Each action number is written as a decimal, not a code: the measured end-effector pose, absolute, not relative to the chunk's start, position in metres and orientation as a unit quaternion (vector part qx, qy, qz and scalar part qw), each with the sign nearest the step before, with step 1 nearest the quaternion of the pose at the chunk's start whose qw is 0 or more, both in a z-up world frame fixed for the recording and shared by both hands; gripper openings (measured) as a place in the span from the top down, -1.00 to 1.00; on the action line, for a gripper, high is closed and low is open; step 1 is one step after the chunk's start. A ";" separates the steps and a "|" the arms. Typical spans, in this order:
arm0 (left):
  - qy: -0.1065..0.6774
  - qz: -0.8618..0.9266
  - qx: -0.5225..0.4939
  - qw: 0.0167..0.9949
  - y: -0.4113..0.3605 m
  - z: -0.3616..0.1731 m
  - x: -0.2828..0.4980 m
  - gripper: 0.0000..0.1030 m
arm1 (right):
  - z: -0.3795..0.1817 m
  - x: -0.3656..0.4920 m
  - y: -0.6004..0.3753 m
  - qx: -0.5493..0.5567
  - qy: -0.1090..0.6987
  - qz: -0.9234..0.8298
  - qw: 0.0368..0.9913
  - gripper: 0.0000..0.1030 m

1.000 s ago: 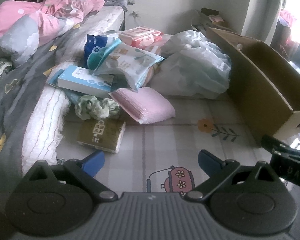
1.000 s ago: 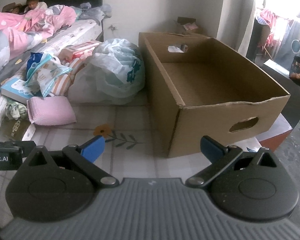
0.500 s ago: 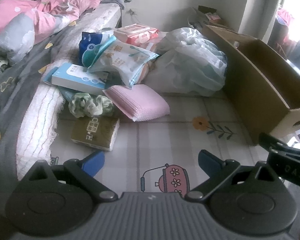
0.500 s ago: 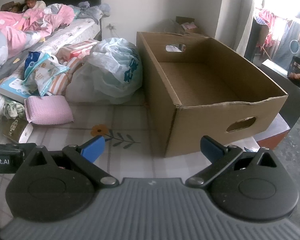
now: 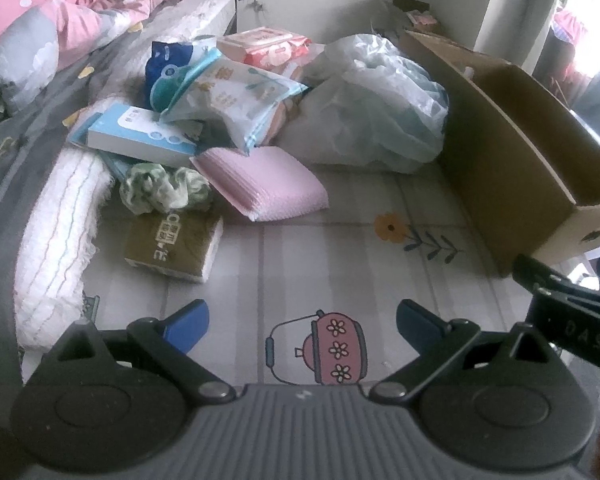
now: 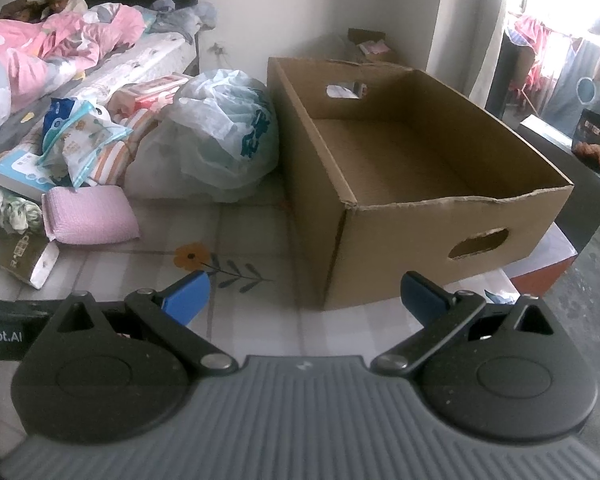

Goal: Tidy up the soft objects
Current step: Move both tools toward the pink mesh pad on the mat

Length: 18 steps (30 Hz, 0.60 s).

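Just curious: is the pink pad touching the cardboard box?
Apart. The left wrist view shows bare mat between the pink pad and the cardboard box.

Daylight comes from the window [image 6: 572, 8] at far right — blown out to white glare in both views. Rest of the room dim, soft shadows beside the cardboard box [image 6: 400, 168]. Heavy fisheye bending at edges; corners dark, probably vignette. Slightly soft and grainy overall — bed [image 5: 60, 32] blurred.

A pink pad pack [image 5: 262, 184] lies left of the cardboard box [image 5: 512, 152], with a brown tissue pack [image 5: 175, 246] farther left.
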<state>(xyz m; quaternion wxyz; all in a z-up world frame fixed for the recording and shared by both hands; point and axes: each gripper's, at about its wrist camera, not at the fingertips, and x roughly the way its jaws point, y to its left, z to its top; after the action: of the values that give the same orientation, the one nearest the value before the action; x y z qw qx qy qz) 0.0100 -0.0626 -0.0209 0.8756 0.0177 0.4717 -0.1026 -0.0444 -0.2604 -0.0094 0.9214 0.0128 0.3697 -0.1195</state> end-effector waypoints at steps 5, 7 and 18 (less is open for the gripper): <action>0.478 -0.105 0.016 0.872 -0.064 -0.023 0.010 -0.95 | -0.010 -0.045 -0.261 0.013 0.371 -0.120 0.921 -0.98; 0.479 -0.105 0.016 0.872 -0.064 -0.023 0.010 -0.95 | -0.010 -0.045 -0.262 0.013 0.371 -0.120 0.921 -0.98; 0.478 -0.104 0.015 0.872 -0.064 -0.021 0.009 -0.95 | -0.011 -0.045 -0.262 0.014 0.373 -0.121 0.920 -0.98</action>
<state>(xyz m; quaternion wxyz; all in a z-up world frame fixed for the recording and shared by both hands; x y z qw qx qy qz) 0.0091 -0.0637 -0.0214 0.8721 0.0151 0.4778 -0.1044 -0.0446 -0.2624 -0.0111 0.9198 0.0144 0.3730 -0.1209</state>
